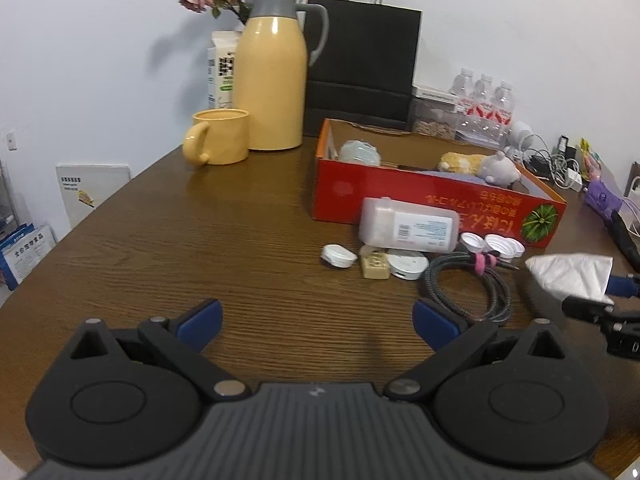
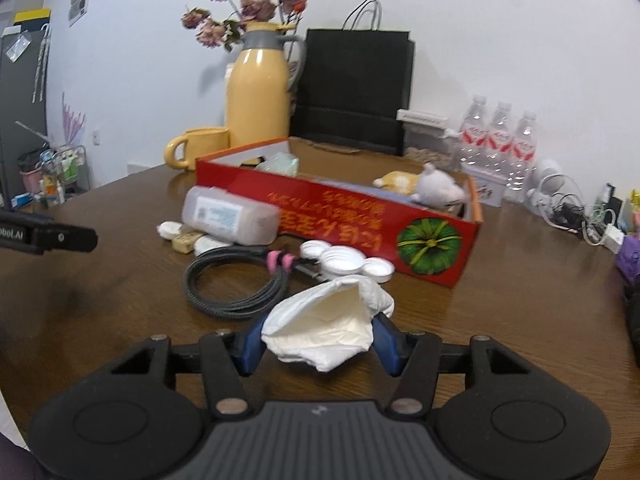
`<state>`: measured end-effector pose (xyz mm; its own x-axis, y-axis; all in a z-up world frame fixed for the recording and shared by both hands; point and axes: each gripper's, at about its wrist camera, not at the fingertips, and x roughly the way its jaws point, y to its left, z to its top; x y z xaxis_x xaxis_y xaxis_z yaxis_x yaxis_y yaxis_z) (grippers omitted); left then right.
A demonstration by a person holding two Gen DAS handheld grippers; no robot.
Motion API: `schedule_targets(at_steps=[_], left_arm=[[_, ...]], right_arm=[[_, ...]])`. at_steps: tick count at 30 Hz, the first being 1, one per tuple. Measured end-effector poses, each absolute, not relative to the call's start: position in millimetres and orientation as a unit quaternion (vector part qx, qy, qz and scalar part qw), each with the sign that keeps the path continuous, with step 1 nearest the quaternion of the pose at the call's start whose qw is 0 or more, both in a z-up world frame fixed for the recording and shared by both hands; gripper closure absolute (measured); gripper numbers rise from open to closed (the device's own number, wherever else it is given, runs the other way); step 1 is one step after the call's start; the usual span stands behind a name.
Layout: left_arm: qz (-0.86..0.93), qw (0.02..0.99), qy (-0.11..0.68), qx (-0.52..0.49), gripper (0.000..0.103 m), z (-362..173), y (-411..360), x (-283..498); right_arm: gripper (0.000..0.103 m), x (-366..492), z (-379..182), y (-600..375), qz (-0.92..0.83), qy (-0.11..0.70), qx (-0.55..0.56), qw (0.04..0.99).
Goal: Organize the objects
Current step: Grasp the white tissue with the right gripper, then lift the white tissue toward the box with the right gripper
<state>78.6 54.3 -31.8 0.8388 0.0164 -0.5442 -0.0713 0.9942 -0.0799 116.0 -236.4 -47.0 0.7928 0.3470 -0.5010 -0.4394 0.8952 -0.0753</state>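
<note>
White crumpled packet (image 2: 332,326) is pinched between the blue pads of the right gripper (image 2: 320,344), held above the wooden tabletop (image 2: 500,320) just in front of the red cardboard box (image 2: 340,208). Left gripper (image 1: 318,322) hovers over bare tabletop with its pads spread wide and nothing between them. Beside the box lie a coiled braided cable (image 2: 236,280), white caps (image 2: 344,260) and a translucent container (image 2: 230,214).
</note>
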Motion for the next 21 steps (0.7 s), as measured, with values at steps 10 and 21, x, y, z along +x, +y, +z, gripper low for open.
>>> schedule_targets(at_steps=[10,21], left_arm=[[-0.027,0.954,0.298,-0.028,0.0,-36.0,5.7,108.9],[-0.051,0.936,0.346,-0.029,0.0,-43.2,-35.5,162.3]], right_arm=[[0.048,124.6,-39.6,-256.3,0.196,0.223,-0.083,0.951],[0.048,151.3,-34.6,-264.1,0.201,0.201,-0.08,0.955]])
